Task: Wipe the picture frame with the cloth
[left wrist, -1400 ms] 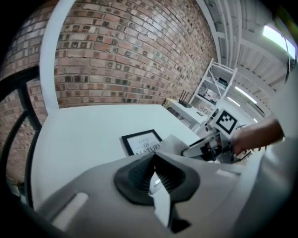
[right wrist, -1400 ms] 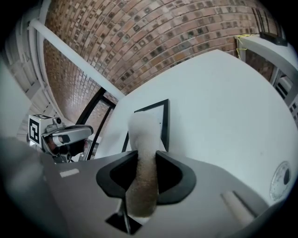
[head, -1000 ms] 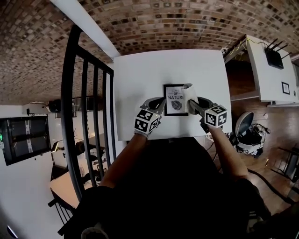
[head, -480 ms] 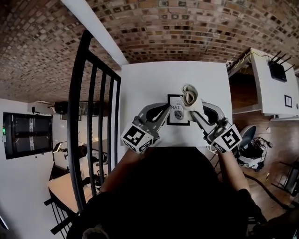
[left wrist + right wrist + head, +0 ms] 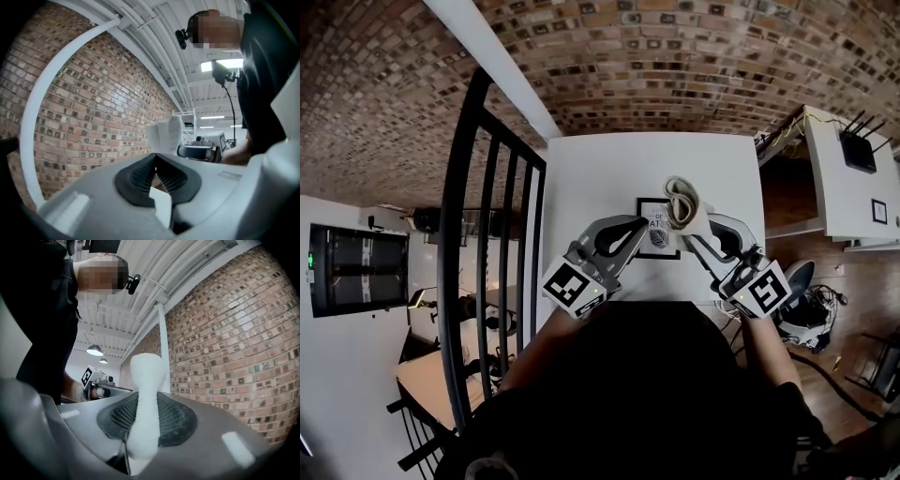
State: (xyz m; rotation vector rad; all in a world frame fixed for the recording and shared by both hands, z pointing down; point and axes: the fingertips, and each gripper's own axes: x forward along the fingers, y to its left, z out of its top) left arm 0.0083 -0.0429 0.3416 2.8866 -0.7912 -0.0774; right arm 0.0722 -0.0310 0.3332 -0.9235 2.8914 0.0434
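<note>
A small black picture frame (image 5: 656,231) with a white leaf print is above the white table (image 5: 609,169). My left gripper (image 5: 638,229) is at its left edge, and in the left gripper view (image 5: 157,182) the jaws are shut on a thin edge of the frame (image 5: 161,206). My right gripper (image 5: 690,228) is shut on a folded cream cloth (image 5: 682,201), which covers the frame's upper right corner. The right gripper view shows the cloth (image 5: 145,394) standing up out of the closed jaws (image 5: 143,423). The cloth (image 5: 165,135) also shows in the left gripper view.
A black metal railing (image 5: 487,234) runs along the table's left side. A brick wall (image 5: 675,66) lies beyond the far edge. To the right stand a white desk (image 5: 839,178) with a router (image 5: 857,148) and a chair (image 5: 795,267).
Both grippers have risen toward the head camera and drawn nearer the body. The frame has come with the left gripper. The cloth has shifted from the frame's right side up to its upper right corner.
</note>
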